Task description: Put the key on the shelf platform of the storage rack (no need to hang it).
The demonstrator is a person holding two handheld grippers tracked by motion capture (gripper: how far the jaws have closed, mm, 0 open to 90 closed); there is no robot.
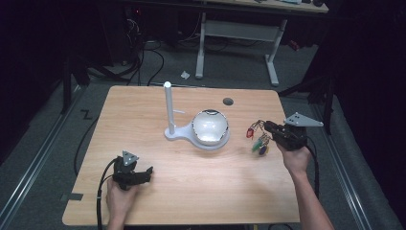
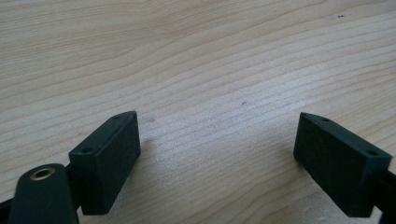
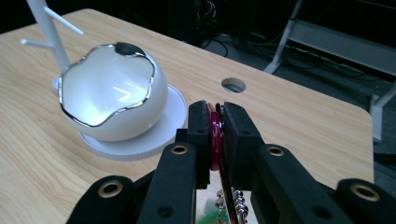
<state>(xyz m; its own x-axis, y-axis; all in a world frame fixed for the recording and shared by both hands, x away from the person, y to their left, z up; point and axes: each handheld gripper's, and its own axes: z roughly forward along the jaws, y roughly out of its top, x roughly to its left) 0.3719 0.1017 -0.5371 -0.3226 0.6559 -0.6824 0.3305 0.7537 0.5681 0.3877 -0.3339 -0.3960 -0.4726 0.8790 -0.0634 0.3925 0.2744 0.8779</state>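
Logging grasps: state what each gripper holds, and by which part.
Right gripper: shut on the keychain bunch, jaws pinching its red tag; the other tags dangle. Left gripper: open, nothing held.

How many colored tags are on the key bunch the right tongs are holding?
3 visible: a red tag at the bunch's far left, a green tag below it, a purple tag nearest the person. The right tongs may hide others.

Left gripper (image 2: pixel 217 149) jaws wide apart, wooden table (image 2: pixel 196 60) beneath — bare (pale grain)

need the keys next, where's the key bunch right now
The key bunch hangs from the right tool, above the table's right side, right of the white bowl.
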